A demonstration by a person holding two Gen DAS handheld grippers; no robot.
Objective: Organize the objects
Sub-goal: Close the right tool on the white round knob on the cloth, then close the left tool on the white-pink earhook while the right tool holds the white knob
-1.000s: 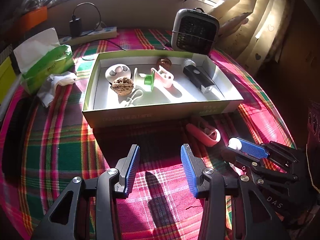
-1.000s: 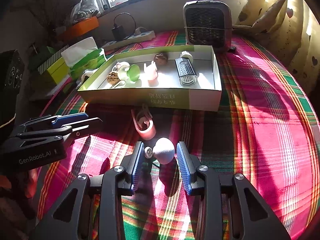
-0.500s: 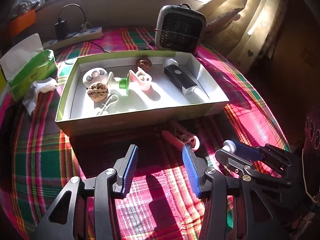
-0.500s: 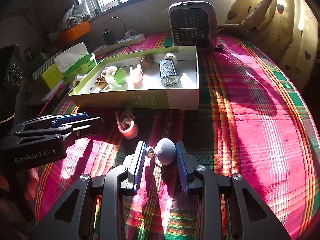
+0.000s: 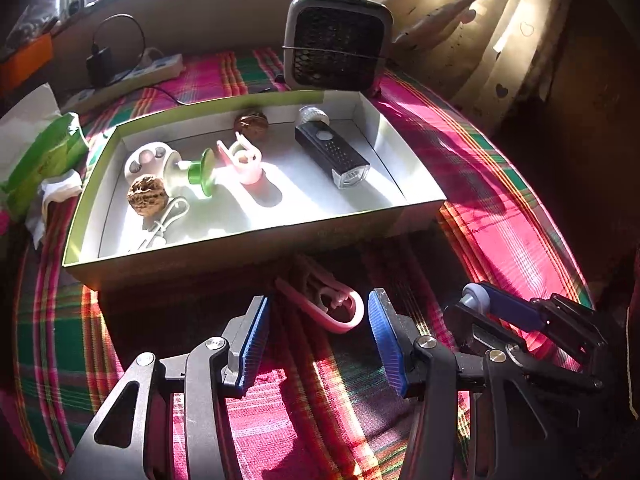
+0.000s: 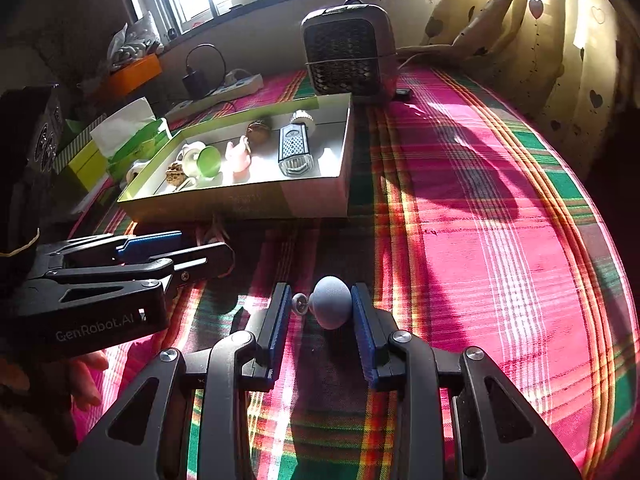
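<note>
Bare plaid table [image 6: 500,208] lies open right of the box [image 6: 312,200], whose near wall and the pink clip [image 5: 332,306] just before it block the front, with the heater [image 6: 348,52] standing behind.

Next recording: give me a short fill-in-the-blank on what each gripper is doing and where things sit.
1. The right gripper is shut on a grey ____.
2. The pink clip ahead of the left gripper lies ____ the box.
3. The left gripper's fingers have just been opening and hold ____.
4. The black flashlight lies ____ the box.

Missing: knob; outside; nothing; inside
</note>
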